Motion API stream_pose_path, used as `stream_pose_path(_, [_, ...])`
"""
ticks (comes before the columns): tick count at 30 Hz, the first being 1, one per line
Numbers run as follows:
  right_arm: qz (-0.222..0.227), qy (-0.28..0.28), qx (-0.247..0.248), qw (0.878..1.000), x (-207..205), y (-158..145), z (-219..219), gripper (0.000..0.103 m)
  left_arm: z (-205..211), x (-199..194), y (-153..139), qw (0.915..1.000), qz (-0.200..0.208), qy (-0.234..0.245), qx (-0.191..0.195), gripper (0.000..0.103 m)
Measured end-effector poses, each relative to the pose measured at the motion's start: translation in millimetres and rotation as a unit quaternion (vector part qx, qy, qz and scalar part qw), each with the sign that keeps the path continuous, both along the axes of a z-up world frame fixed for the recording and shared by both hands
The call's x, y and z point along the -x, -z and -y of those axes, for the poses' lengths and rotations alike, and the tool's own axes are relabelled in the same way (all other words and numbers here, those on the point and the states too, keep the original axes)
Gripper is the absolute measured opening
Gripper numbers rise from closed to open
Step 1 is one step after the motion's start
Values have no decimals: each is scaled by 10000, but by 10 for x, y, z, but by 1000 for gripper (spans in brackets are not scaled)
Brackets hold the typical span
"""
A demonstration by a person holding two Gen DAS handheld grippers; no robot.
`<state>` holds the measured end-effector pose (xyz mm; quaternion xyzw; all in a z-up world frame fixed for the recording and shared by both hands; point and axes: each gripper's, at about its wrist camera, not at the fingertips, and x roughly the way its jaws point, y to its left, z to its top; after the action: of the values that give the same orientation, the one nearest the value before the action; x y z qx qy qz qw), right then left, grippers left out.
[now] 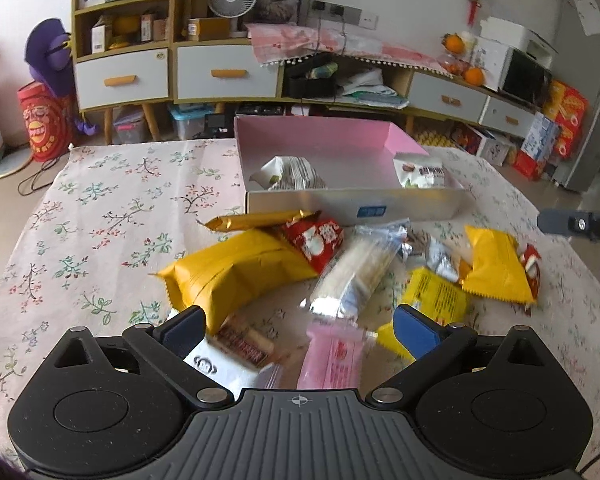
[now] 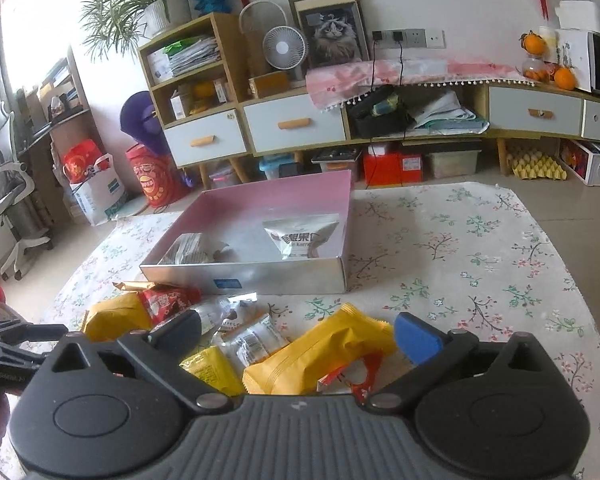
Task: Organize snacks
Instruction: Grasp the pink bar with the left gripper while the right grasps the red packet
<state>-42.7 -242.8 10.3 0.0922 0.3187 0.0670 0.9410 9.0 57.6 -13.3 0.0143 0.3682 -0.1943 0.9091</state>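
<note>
Left gripper (image 1: 300,330) jaws spread over possibly pink packet (image 1: 332,360), right gripper (image 2: 300,334) jaws wide, empty

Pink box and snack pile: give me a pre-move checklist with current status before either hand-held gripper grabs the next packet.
1. Left hand-held gripper open, holding nothing: ok.
2. Right hand-held gripper open, holding nothing: ok.
3. Pink box has free floor space, only two white packets inside: ok.
4. A packet sits between the right fingers, the yellow packet: ok.
5. Pink packet between the left fingers, whether it lies alone: cannot tell, blurred.
6. Pile sorted into the box: not ok, most packets lie on the tablecloth.
</note>
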Motion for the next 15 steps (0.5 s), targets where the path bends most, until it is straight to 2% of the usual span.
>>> stream_pose_path(5, [63,-44,247,9997,88,90,-45,90,-16,115,89,9997,-35,244,28,101])
stream_pose_path(10, [-7,-235,651,9976,149,206,-107,90,61,264,137,9973,277,641,-224,101])
stream_pose_path(15, [-131,-426,922,9947,168,302,-158,90,157,333,93,9940,358,1014,-205,101])
